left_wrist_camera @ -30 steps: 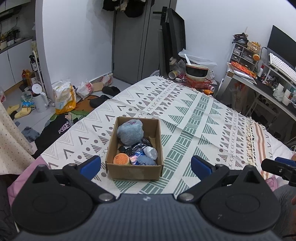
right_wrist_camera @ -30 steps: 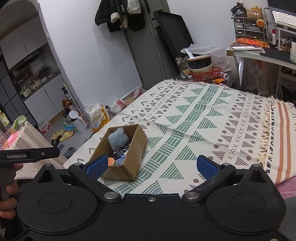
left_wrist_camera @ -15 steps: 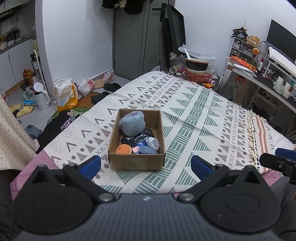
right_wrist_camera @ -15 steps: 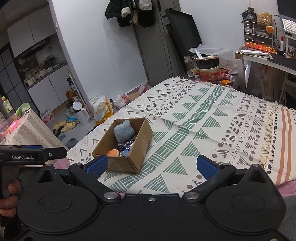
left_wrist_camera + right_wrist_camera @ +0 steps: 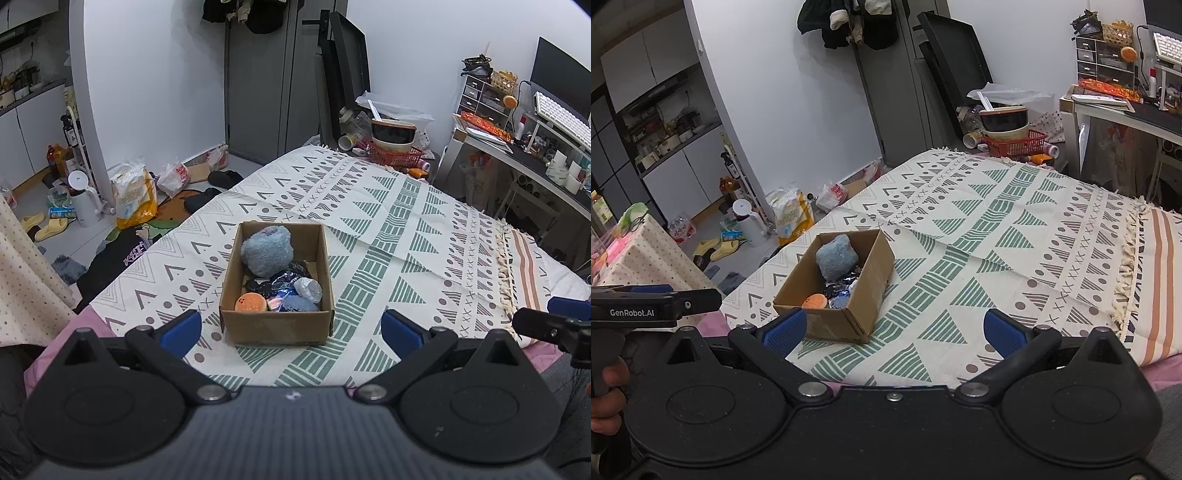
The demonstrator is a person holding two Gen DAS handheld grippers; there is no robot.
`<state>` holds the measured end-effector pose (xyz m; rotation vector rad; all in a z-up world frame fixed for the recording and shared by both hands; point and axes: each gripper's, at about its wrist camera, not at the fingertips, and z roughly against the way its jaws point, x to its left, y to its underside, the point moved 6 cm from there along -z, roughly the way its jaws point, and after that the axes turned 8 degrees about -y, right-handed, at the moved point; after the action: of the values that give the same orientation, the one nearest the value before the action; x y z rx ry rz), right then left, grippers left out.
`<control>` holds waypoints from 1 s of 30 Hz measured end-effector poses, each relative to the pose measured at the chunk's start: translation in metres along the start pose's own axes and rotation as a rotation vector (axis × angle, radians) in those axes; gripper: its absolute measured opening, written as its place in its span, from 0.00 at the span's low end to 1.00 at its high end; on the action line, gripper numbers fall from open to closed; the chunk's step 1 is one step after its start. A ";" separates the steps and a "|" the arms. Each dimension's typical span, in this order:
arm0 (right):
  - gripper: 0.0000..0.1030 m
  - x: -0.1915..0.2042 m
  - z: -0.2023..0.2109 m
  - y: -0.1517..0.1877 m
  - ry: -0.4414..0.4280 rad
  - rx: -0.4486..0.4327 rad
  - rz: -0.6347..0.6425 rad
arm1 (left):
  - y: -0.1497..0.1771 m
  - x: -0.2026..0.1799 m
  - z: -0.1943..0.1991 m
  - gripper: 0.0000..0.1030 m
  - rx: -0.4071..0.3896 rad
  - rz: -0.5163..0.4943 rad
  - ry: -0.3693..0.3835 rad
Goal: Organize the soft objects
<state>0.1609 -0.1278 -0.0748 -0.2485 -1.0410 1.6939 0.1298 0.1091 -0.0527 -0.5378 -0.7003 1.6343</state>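
Several soft objects (image 5: pixel 266 251), fluffy blue one topmost, in cardboard box (image 5: pixel 275 326); both grippers' jaws apart, empty.

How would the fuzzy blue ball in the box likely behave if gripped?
The blue ball looks fluffy, so it probably squashes and weighs little. Its pile should resist slipping. It rests atop other items in the box, so it may roll when nudged.

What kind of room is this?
Probably a small bedroom or studio flat. A bed with a patterned cover fills the middle, a desk with a keyboard stands beside it, and slippers and bags lie on the floor.
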 end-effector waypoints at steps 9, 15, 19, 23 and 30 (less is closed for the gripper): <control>1.00 -0.001 -0.003 -0.002 0.004 -0.006 -0.007 | -0.004 0.002 -0.003 1.00 -0.005 0.001 -0.007; 1.00 -0.004 -0.003 -0.004 0.018 -0.008 -0.015 | -0.007 0.001 -0.006 1.00 -0.007 -0.010 0.000; 1.00 -0.007 -0.002 -0.006 0.028 -0.009 -0.019 | -0.009 -0.003 -0.009 1.00 -0.007 -0.019 0.007; 1.00 -0.009 -0.003 -0.007 0.032 -0.012 -0.024 | -0.011 -0.006 -0.012 1.00 -0.005 -0.022 0.013; 1.00 -0.008 -0.004 -0.007 0.034 -0.010 -0.024 | -0.011 -0.008 -0.013 1.00 -0.006 -0.024 0.014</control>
<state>0.1718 -0.1326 -0.0748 -0.2700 -1.0238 1.6576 0.1481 0.1044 -0.0543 -0.5428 -0.6994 1.6049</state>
